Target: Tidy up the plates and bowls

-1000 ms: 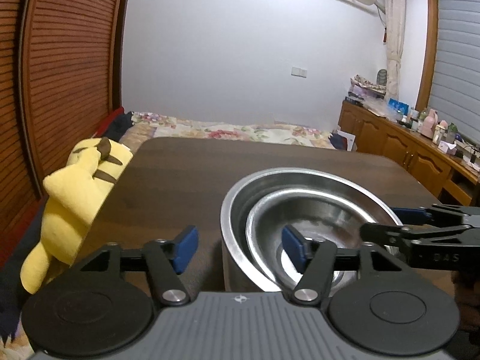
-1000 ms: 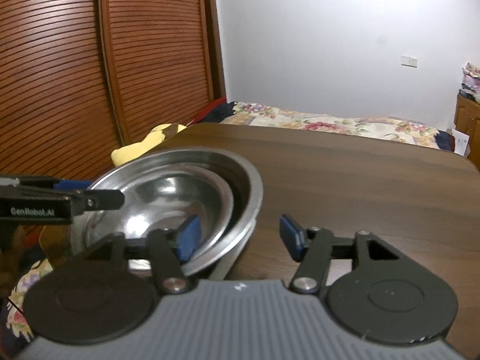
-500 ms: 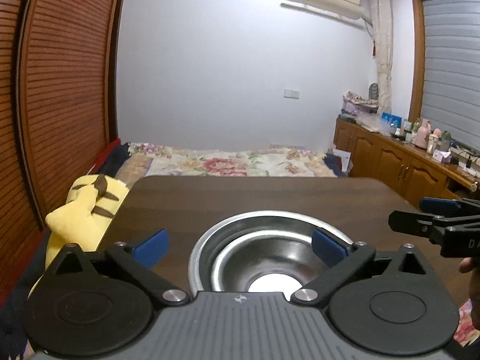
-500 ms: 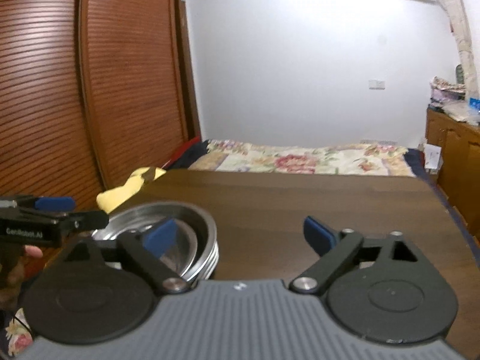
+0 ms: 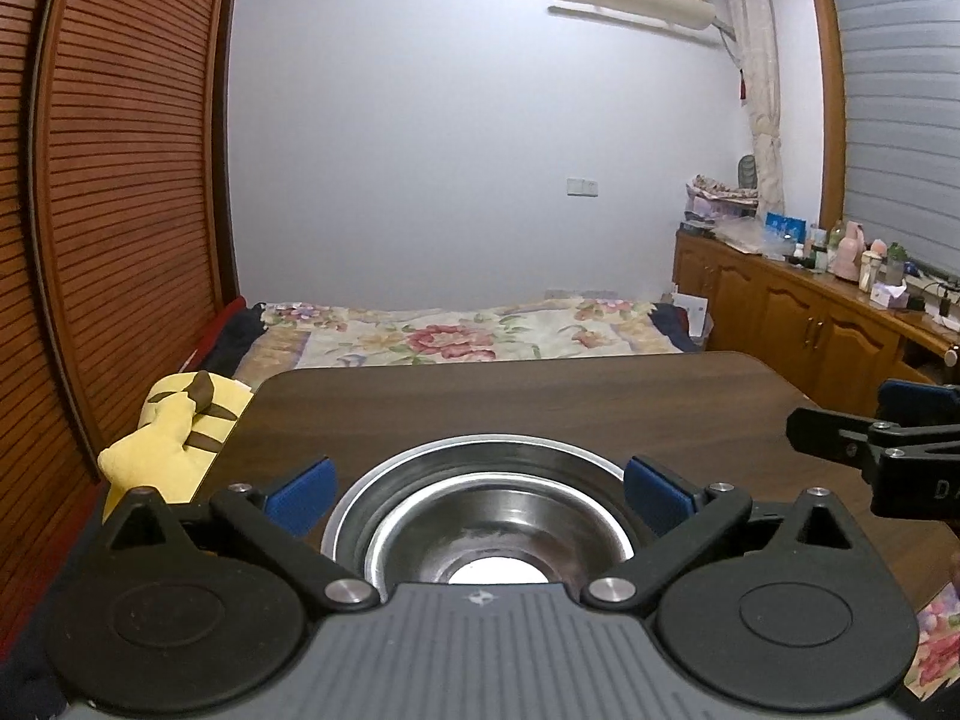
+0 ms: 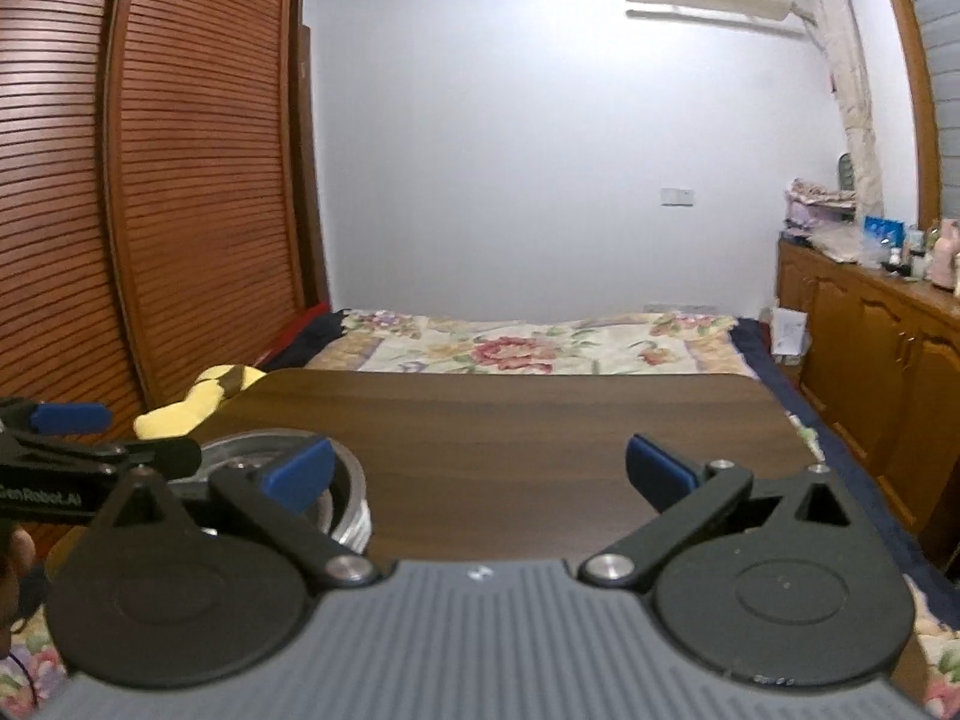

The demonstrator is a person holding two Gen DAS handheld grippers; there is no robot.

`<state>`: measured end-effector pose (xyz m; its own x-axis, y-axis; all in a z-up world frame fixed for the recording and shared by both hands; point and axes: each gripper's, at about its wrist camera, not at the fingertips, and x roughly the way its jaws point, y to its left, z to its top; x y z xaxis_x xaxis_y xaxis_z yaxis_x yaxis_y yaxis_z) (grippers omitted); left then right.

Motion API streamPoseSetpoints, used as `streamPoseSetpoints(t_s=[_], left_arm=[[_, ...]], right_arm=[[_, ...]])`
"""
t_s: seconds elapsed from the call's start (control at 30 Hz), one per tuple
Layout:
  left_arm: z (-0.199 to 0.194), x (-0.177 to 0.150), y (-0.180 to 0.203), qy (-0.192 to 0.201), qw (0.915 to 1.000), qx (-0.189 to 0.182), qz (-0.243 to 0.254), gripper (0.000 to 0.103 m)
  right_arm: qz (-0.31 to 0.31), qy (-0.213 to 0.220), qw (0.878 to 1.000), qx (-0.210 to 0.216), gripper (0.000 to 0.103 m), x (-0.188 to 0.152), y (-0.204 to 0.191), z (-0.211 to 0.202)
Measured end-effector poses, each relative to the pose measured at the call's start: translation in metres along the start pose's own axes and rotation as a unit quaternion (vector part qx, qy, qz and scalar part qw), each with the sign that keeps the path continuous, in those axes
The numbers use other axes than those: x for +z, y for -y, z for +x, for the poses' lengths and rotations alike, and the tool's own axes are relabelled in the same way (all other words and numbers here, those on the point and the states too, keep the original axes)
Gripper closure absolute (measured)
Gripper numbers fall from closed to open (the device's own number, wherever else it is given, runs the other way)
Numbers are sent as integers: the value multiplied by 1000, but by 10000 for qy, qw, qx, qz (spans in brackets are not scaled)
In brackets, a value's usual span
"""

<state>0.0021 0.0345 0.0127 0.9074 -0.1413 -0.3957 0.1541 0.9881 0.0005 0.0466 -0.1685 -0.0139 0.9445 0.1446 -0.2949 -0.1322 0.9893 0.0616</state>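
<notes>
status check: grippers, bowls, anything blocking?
Left gripper open, empty; right gripper jaws opening, empty. Steel bowls nested on table. Nothing blocking.

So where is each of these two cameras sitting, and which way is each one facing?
Left wrist: on the left gripper, facing the nested steel bowls and the bed; its open fingers show.
Right wrist: on the right gripper, jaws opening, facing bare table; bowls lower left.
Shared: bowls, table, yellow plush toy, each other's gripper.

Bowls nested at near edge of tabletop (image 5: 540, 402).
Smaller bowl (image 5: 498, 531) sits inside larger bowl (image 5: 474, 450); stuffed toy (image 5: 174, 444) lies off the tabletop's left edge; bed (image 5: 456, 339) lies behind the tabletop; cabinet (image 5: 810, 324) stands to the right.
</notes>
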Motion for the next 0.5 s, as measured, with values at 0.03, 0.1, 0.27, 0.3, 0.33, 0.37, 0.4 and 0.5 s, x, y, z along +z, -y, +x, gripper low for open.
streamPoseSetpoints(t_s=[0.03,0.1,0.27,0.3,0.33,0.37,0.4,0.5], left_arm=[[0,-1,1,-10,10000,21,1,0],[-3,-4,4,58,10000,68,11,0],[-5,-6,12,34,10000,-20,1,0],[-6,-6,13,40,10000,-46,5,0],[-7,-7,15,42,10000,-53,21,0],[-8,-8,18,38,10000,-38,32,0],[-9,-9,19,34,10000,-19,31,0],[-11,-13,24,-10,10000,14,73,0]], right_arm=[[-18,15,10000,-50,0,-1,-1,-2],[6,28,9999,-140,0,-2,0,-5],[27,9,9997,-258,0,-7,1,-10],[19,-5,9996,-296,0,-7,1,-10],[14,-13,9995,-323,0,-8,1,-10],[17,-14,9995,-329,0,-8,2,-11],[21,-17,9994,-340,0,-9,2,-11],[48,-63,9993,-378,0,-12,2,-14]])
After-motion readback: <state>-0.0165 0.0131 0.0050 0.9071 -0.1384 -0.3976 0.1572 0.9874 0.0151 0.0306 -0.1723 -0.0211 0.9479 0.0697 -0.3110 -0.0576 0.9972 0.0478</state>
